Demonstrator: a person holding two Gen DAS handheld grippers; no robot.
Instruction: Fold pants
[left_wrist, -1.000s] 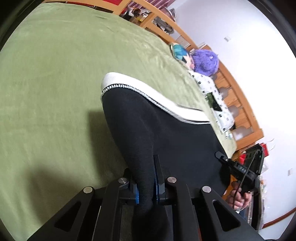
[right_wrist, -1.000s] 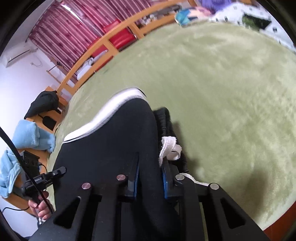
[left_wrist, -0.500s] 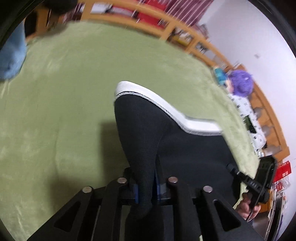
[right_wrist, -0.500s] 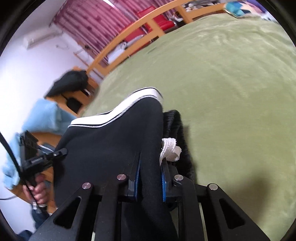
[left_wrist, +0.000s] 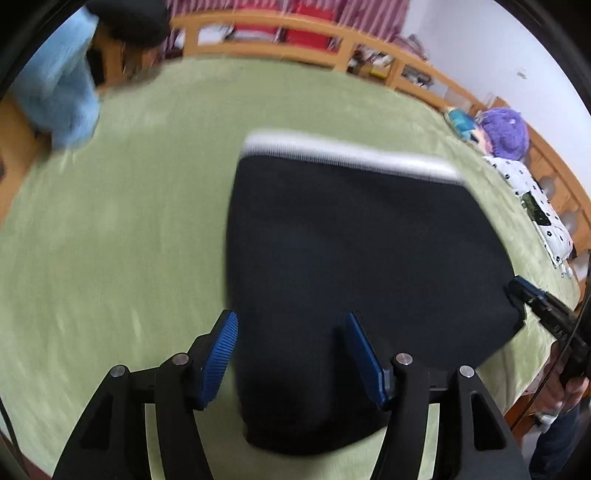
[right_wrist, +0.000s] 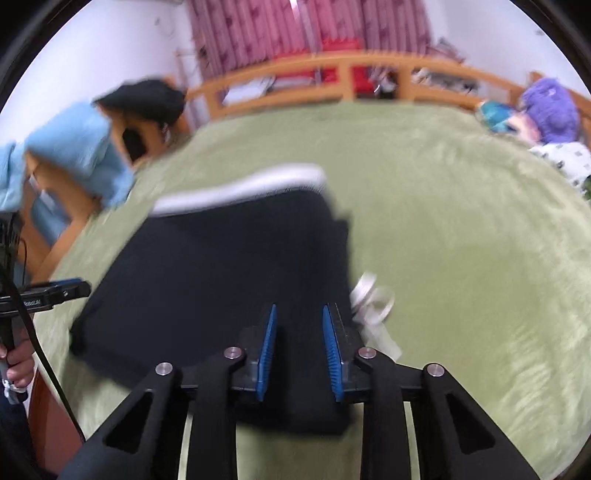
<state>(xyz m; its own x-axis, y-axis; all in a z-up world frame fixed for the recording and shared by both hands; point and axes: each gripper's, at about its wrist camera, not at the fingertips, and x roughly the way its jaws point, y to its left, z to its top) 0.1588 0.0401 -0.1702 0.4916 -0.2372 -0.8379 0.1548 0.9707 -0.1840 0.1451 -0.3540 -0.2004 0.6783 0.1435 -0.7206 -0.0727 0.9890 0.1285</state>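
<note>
Opening over the pants, the left gripper has its jaws spread, blue pads clear of the cloth on either side — near edge of the black fabric lies between them, not pinched.

Right gripper: jaws opening too, a narrower gap, pads apart with black cloth beneath and between them; no press on the cloth shows.

Pants: black, folded into a broad block, lying flat on the bed. White band along the far edge. White drawstring spilling out at the right side, just beside the right gripper's pad.

Bed: green plush blanket, wooden rail along the far side.

Left of the bed: blue towel draped over a wooden stand, a dark garment beside it.

Far right corner: purple plush touching a teal one, white spotted cloth below them.

Beyond the rail: pink striped curtain, red items — too blurred to tell apart.

Person's hand at the left edge of the right view, gripping a handle with a black cable.
</note>
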